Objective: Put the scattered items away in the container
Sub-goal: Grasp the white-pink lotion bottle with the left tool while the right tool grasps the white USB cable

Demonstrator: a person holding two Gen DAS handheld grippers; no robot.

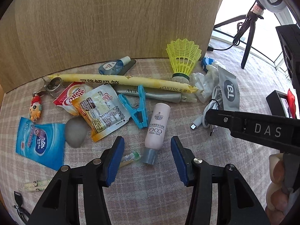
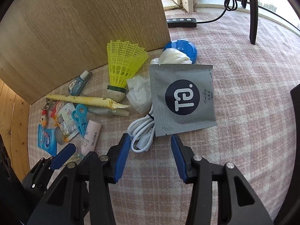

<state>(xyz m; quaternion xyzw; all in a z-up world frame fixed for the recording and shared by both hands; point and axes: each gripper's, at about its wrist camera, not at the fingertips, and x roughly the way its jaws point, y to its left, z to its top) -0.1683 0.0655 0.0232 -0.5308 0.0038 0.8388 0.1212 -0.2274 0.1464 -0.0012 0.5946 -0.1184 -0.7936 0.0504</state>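
Observation:
Scattered items lie on a pink checked cloth [image 1: 234, 168]. My left gripper [image 1: 147, 146] points down, open, over the grey cap end of a pink COGI tube [image 1: 157, 125]; its blue pads stand apart from the tube. A small green-tipped brush [image 1: 131, 156] lies by the left pad. My right gripper [image 2: 150, 140] is open above a coiled white cable [image 2: 141, 133] and the lower edge of a grey "Te" sachet [image 2: 181, 97]. Neither gripper holds anything. A yellow shuttlecock [image 2: 123, 63], a blue clothes peg [image 1: 138, 108] and coffee creamer packets [image 1: 101, 110] lie further off.
A wooden panel [image 1: 112, 18] stands upright behind the pile. At the left lie a blue tissue pack [image 1: 39, 142], a grey stone [image 1: 76, 132] and a keychain figure [image 1: 35, 108]. A black box [image 1: 277, 101] sits at the far right; a tripod [image 1: 247, 43] and a power strip [image 2: 181, 22] stand beyond.

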